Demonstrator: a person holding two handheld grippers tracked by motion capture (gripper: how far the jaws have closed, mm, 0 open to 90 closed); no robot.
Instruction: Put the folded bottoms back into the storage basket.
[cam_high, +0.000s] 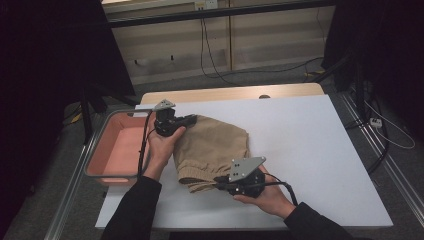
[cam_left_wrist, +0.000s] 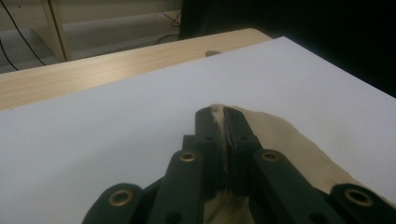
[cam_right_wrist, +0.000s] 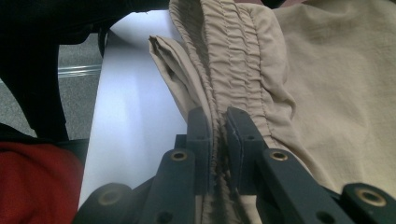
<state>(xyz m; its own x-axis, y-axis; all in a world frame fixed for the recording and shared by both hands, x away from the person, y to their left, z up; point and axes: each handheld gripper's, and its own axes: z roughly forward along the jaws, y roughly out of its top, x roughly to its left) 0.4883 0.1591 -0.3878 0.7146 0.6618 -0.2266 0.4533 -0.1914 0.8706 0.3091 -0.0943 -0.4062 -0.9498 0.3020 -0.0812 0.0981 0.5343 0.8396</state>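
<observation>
A shallow tray (cam_high: 102, 150) with a grey rim and a pinkish inside was seen off the left edge of the table (cam_high: 310, 150); nothing could be made out in it. The table was covered in smooth white, with bare wood along the far edge. Tan shorts (cam_high: 212, 145) of thin, creased cloth lay folded at the middle of the table, toward the left. The left gripper (cam_high: 192, 120) was clamped on the far left corner of the cloth. The right gripper (cam_high: 218, 184) was clamped on the gathered, ribbed waistband (cam_right_wrist: 233, 56) at the near edge.
</observation>
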